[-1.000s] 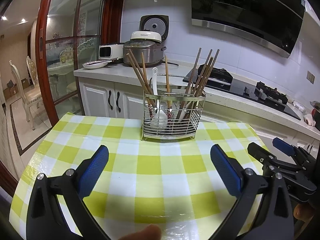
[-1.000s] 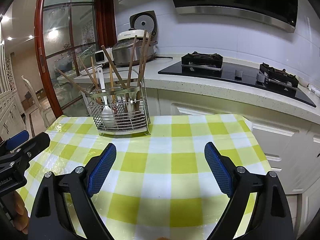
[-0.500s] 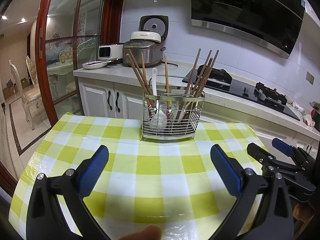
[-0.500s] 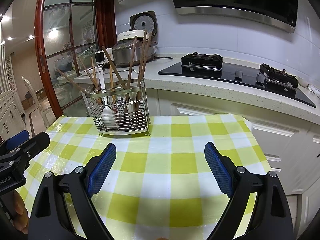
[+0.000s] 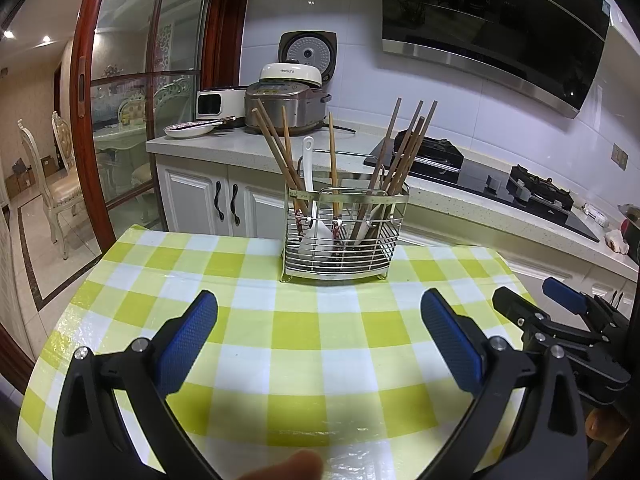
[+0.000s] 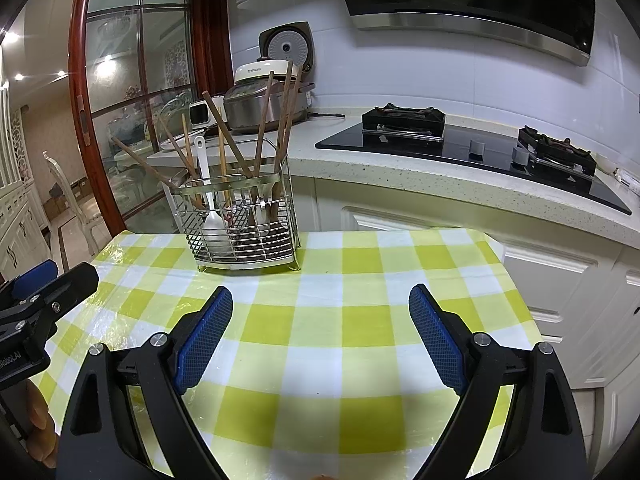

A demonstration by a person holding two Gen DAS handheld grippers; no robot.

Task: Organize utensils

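We see the wire utensil rack (image 5: 344,236) standing at the far edge of the checked tablecloth (image 5: 280,332), above centre in the left wrist view and upper left of centre in the right wrist view. Wooden chopsticks (image 5: 404,148) lean out of it at mixed angles, with a white spoon (image 5: 310,184) among them. Behind it run the counter (image 5: 248,148), a rice cooker (image 5: 286,106) and the black hob (image 6: 460,152). Bare cloth lies between the rack and both tools. Our left gripper (image 5: 318,334) holds its jaws wide with nothing between them; our right gripper (image 6: 320,334) does likewise. The utensils' lower ends blur behind the wires, and a fingertip (image 5: 288,468) is cut off at the bottom edge.
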